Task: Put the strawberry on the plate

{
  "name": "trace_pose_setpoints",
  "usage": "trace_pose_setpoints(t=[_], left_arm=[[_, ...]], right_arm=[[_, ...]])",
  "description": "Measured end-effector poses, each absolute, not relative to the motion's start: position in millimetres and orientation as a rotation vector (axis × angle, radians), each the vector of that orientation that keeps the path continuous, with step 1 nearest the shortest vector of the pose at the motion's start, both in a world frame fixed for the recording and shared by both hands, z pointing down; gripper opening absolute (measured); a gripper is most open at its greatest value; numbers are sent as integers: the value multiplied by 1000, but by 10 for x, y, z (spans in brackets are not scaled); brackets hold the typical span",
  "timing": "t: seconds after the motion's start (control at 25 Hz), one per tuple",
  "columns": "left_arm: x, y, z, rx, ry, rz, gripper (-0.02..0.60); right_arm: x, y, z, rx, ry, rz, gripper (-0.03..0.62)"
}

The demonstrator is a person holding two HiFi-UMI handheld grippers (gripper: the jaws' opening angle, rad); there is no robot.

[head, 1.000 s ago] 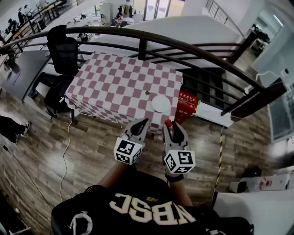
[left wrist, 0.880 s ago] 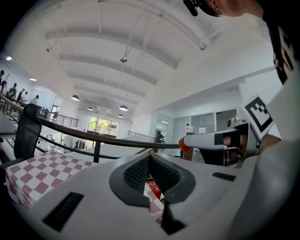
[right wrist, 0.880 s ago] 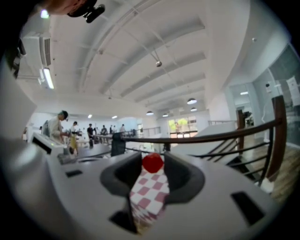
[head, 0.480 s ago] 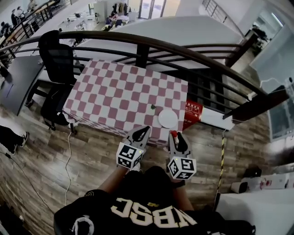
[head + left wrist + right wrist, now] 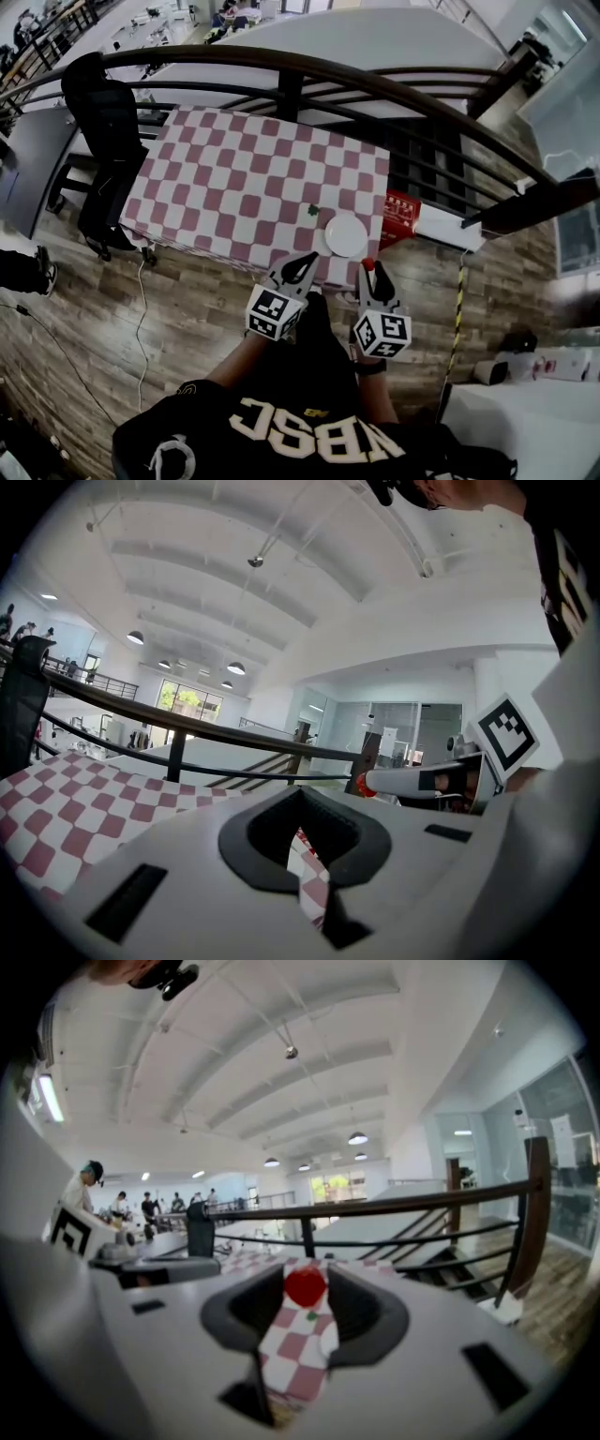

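Observation:
A small red strawberry (image 5: 368, 264) (image 5: 305, 1287) is pinched between the tips of my right gripper (image 5: 369, 268) (image 5: 306, 1277), which is shut on it. The gripper hangs just off the near edge of the checkered table (image 5: 225, 169). The white plate (image 5: 346, 234) lies near the table's front right corner, a little beyond and left of the strawberry. A small green item (image 5: 312, 210) sits on the cloth just left of the plate. My left gripper (image 5: 307, 260) (image 5: 298, 794) hovers at the table's near edge, left of the plate, shut and holding nothing.
A dark curved railing (image 5: 309, 70) runs behind the table. A black office chair (image 5: 98, 103) stands at the table's left end. A red box (image 5: 400, 206) lies on the floor right of the table. Wooden floor (image 5: 141, 309) surrounds the table.
The table and plate have come nearer to both grippers. The right gripper's tip with the strawberry now sits close beside the plate. Both grips look unchanged.

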State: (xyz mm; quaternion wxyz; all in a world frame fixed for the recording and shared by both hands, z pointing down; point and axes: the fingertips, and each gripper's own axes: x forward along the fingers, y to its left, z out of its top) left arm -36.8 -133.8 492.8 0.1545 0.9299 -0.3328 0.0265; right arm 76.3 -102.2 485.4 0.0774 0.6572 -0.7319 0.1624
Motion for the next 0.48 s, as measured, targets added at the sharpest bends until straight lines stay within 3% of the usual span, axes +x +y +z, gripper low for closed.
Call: trace_pose_setpoints(t=[0.48], left_arm=[[26,-1758,5202,2665,-914,208,12]], right_arm=[[1535,-1554,5174,1836,-2146,498,149]])
